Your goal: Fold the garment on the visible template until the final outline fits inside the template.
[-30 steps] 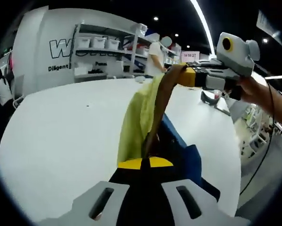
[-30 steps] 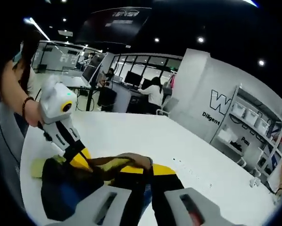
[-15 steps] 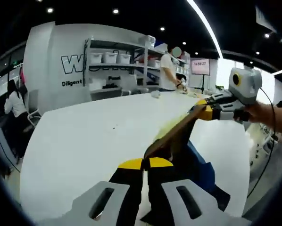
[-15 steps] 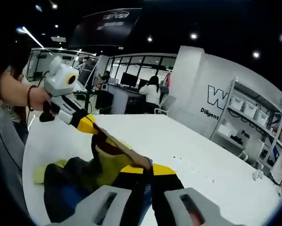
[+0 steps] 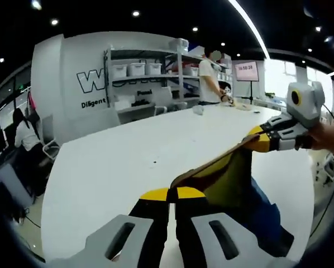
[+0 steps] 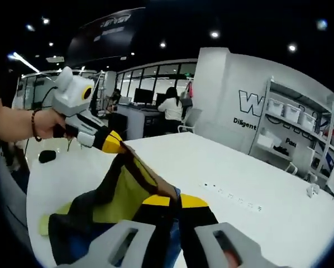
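Two tools, one garment: the left tool (image 5: 172, 194) and right tool (image 6: 175, 200) each pinch an end of the garment's (image 5: 234, 178) brown edge, stretched taut between them, cloth hanging to the white bench (image 5: 133, 162), broad and bare beyond.

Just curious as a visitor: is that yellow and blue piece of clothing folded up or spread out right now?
Spread out: the garment hangs stretched between the left tool and right tool, its lower part lying on the table.
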`<act>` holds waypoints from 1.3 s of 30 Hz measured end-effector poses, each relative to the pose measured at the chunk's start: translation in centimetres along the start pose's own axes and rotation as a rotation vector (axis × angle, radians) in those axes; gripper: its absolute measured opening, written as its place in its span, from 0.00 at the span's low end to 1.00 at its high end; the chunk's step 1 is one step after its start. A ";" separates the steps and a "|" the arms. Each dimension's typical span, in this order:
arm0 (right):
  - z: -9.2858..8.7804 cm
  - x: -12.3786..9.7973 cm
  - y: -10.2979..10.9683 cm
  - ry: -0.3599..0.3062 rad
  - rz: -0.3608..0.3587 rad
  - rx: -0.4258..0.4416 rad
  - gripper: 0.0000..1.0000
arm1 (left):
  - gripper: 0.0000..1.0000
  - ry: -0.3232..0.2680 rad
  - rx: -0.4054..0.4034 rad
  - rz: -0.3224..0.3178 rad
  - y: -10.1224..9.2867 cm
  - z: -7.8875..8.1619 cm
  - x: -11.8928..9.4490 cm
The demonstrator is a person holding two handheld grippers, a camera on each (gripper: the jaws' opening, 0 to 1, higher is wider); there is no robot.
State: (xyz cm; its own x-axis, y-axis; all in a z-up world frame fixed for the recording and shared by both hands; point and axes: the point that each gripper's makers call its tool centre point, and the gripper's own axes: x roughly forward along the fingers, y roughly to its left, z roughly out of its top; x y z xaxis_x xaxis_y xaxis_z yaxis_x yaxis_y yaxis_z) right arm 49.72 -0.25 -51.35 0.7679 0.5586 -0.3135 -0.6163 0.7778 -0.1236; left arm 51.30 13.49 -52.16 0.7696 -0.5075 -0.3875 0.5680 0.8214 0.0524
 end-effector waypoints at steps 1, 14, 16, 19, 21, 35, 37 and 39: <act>-0.2 0.3 -0.2 0.002 -0.002 0.002 0.00 | 0.00 0.014 0.000 0.004 0.1 -0.4 0.5; -2.5 4.2 -2.9 0.040 -0.041 0.029 0.00 | 0.01 0.081 -0.066 0.015 1.3 -2.3 3.7; -3.3 4.8 -3.2 0.054 -0.052 0.070 0.00 | 0.01 0.086 -0.147 0.006 1.5 -2.9 4.3; -4.0 5.8 -3.8 0.057 -0.062 0.100 0.00 | 0.01 0.098 -0.179 0.020 2.1 -3.6 5.4; -4.7 6.8 -4.0 0.084 -0.069 0.081 0.00 | 0.01 0.116 -0.183 0.027 2.4 -4.2 6.4; -9.8 10.5 -4.4 0.249 -0.083 0.006 0.00 | 0.01 0.238 -0.227 0.098 3.7 -9.5 10.0; -9.9 10.8 -4.3 0.248 -0.079 -0.005 0.00 | 0.01 0.236 -0.230 0.109 3.9 -9.8 10.3; -9.9 11.0 -4.4 0.262 -0.077 -0.047 0.00 | 0.01 0.256 -0.229 0.117 4.4 -10.4 11.2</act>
State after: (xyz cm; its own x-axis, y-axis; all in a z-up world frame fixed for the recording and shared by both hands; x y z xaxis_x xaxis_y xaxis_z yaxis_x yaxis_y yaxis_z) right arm 59.17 -0.38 -63.57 0.7449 0.4003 -0.5338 -0.5704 0.7971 -0.1983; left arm 59.37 14.12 -65.88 0.7111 -0.3490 -0.6104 0.3783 0.9217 -0.0863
